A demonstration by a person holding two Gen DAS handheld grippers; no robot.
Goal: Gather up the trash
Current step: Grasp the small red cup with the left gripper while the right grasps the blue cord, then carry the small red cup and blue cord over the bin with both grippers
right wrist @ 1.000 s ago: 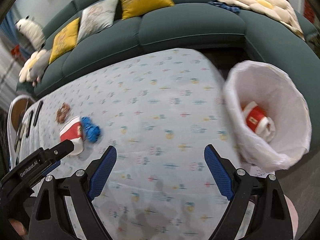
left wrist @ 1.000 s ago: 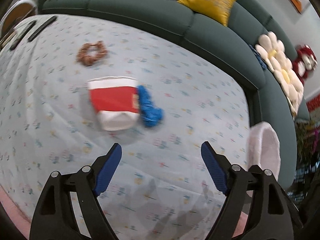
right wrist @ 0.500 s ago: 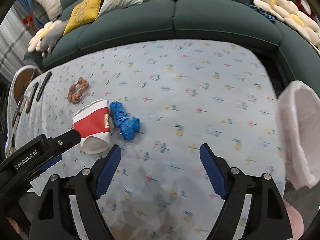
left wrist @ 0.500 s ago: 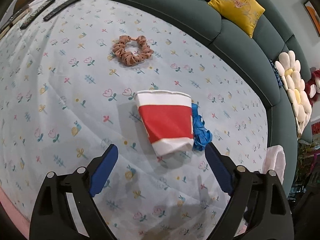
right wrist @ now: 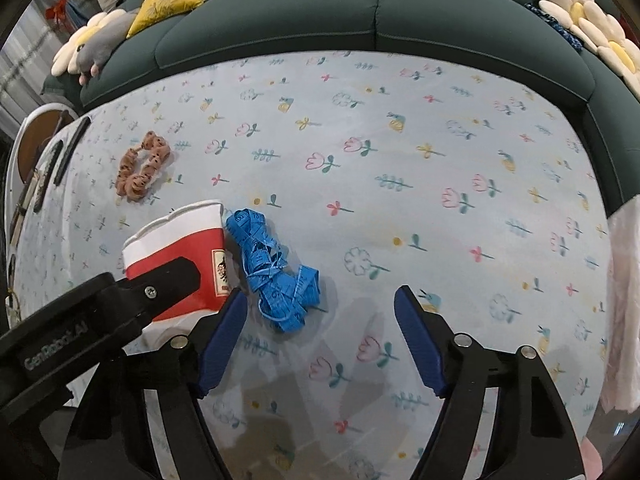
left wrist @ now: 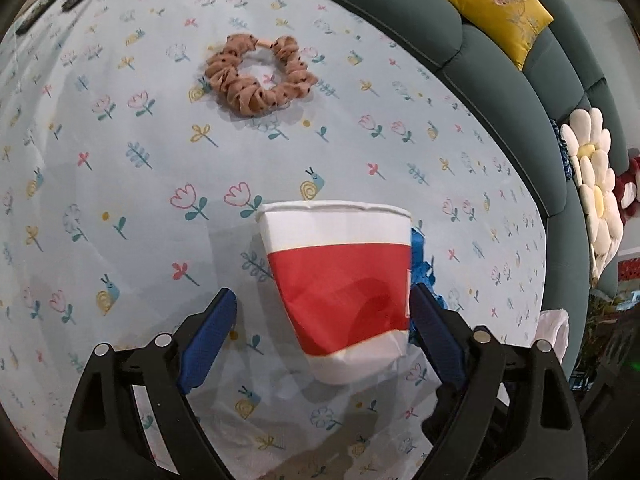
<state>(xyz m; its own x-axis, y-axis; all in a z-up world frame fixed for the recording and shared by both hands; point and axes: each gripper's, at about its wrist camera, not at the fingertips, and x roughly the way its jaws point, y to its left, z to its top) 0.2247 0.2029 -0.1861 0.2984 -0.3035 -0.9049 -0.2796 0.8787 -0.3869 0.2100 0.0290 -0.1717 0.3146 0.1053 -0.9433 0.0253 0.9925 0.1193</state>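
A flattened red and white paper cup [left wrist: 340,284] lies on the flowered tablecloth [left wrist: 120,184], its base toward me. My left gripper [left wrist: 324,320] is open and straddles the cup's lower half, the jaws wide on either side without clamping. A tangled blue tape measure [right wrist: 272,272] lies right beside the cup [right wrist: 180,256]; in the left wrist view only its edge [left wrist: 420,256] shows behind the cup. My right gripper [right wrist: 318,312] is open and empty, just in front of the tape measure. The left gripper's body [right wrist: 100,316] shows in the right wrist view over the cup.
A brown scrunchie [left wrist: 260,76] lies farther back on the cloth. Dark remotes [right wrist: 72,148] lie at the table's left edge. A white bin bag [right wrist: 624,300] hangs at the right edge. A green sofa [right wrist: 360,12] with cushions wraps the far side.
Both grippers have moved closer to the cup and tape measure. The left gripper now straddles the cup. The bin has slid out to the right edge of the right wrist view.
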